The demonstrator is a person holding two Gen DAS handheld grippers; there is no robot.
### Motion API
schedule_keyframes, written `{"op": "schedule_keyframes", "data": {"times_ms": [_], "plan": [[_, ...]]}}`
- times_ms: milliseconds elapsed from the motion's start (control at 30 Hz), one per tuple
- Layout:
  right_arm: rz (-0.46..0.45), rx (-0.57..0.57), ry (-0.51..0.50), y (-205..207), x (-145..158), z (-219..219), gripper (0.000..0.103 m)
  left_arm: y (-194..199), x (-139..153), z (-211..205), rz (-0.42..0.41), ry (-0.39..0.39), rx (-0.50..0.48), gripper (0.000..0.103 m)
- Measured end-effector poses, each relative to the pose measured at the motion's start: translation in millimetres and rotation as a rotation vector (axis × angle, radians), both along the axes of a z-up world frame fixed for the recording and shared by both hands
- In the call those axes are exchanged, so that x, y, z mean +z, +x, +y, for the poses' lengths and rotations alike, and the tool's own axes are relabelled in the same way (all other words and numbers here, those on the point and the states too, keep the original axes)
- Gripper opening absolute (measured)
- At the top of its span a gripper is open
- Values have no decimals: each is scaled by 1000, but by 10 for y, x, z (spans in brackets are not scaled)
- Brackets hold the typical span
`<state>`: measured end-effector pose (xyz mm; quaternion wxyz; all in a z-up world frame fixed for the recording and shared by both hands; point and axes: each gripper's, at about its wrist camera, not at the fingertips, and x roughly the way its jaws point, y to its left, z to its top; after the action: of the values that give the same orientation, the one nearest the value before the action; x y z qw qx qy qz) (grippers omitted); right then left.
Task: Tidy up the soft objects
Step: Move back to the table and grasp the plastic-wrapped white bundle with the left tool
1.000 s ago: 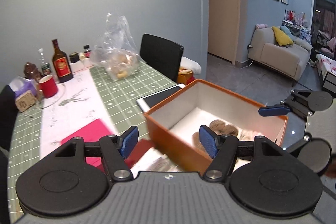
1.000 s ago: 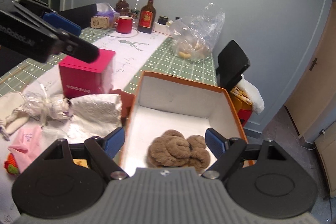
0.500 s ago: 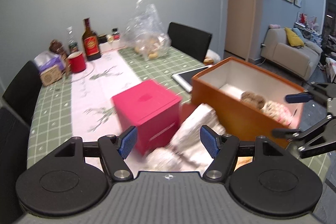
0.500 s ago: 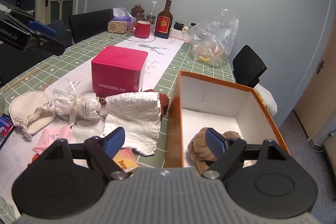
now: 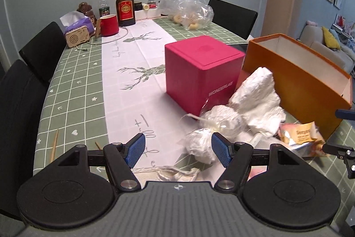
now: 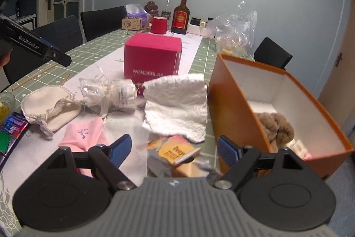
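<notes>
The wrapped white bundle (image 5: 218, 123) near the table's front edge suits the left gripper (image 5: 178, 147) (both grippers gape empty): centre, then pinch gently.

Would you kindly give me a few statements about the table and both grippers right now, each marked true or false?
1. The orange box holds a brown plush item. True.
2. The pink cube box sits inside the orange box. False: it stands on the table, outside it.
3. The left gripper has its jaws clamped on the white crinkled cloth. False: its jaws are open and empty.
4. The right gripper is open and holds nothing. True.
5. A red mug stands at the far end of the table beside a dark bottle. True.
</notes>
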<state>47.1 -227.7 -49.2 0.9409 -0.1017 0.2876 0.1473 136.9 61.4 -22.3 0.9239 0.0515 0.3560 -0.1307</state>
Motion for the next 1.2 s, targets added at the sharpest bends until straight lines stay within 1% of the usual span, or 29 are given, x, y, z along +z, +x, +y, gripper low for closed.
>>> {"op": "schedule_keyframes", "data": {"times_ms": [133, 267, 367, 467, 600, 667, 800, 933, 1100, 1167, 1200], "plan": [[32, -22, 35, -51, -233, 52, 83, 61, -132, -12, 11, 6, -8, 80], [54, -48, 76, -103, -412, 57, 83, 120, -242, -107, -8, 42, -21, 82], [49, -57, 88, -136, -477, 51, 83, 168, -283, -202, -34, 49, -44, 84], [36, -61, 96, -146, -474, 30, 83, 233, -325, -322, -48, 61, -90, 85], [16, -69, 131, -143, -418, -36, 83, 352, -415, -498, -16, 94, -157, 85], [-1, -77, 120, -137, -399, -65, 83, 417, -483, -561, 12, 111, -179, 85], [-25, -106, 85, -122, -411, -125, 84, 520, -615, -626, 60, 141, -202, 85], [-14, -136, 80, -115, -471, -243, 84, 589, -692, -673, 94, 139, -208, 84], [-2, -159, 79, -134, -519, -363, 84, 661, -744, -728, 131, 123, -203, 79], [0, -160, 75, -140, -527, -388, 84, 679, -750, -762, 136, 121, -207, 70], [1, -160, 70, -142, -531, -389, 84, 682, -751, -781, 137, 118, -211, 68]]}}
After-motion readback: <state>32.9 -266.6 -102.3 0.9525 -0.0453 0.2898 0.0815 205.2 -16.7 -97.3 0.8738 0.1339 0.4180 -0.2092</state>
